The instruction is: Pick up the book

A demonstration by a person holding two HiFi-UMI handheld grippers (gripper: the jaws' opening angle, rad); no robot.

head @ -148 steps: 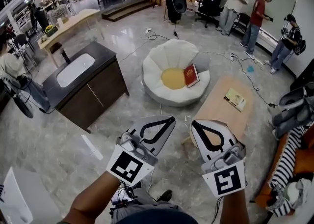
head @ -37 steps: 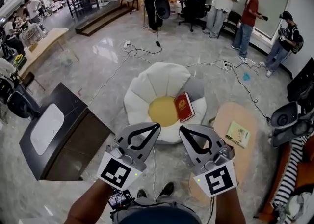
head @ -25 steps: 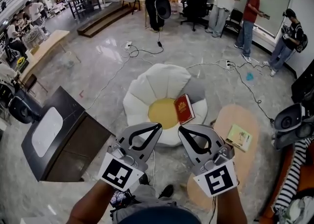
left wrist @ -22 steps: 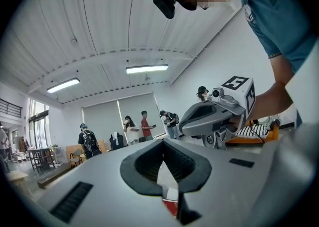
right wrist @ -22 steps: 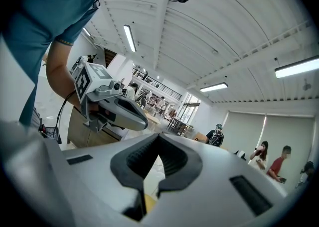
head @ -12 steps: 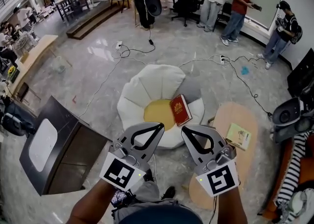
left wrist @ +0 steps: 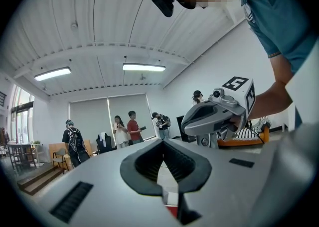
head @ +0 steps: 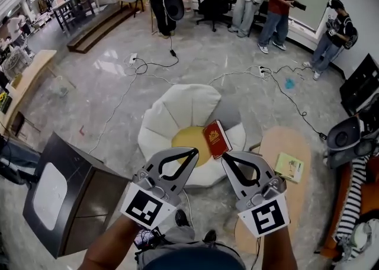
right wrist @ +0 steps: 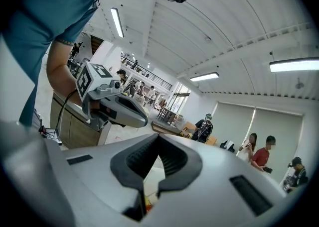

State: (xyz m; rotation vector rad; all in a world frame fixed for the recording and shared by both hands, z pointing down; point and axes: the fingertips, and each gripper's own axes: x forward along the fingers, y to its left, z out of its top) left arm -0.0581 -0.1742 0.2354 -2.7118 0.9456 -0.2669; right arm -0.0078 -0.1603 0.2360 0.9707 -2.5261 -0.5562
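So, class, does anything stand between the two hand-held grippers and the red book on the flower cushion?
Nothing visible does. The red book lies uncovered on the flower cushion, just beyond the left hand-held gripper and right hand-held gripper, both shut and empty.

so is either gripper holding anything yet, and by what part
Nothing is held. The left gripper and right gripper are both shut and empty, in the air short of the red book, which lies untouched on the white flower-shaped cushion.
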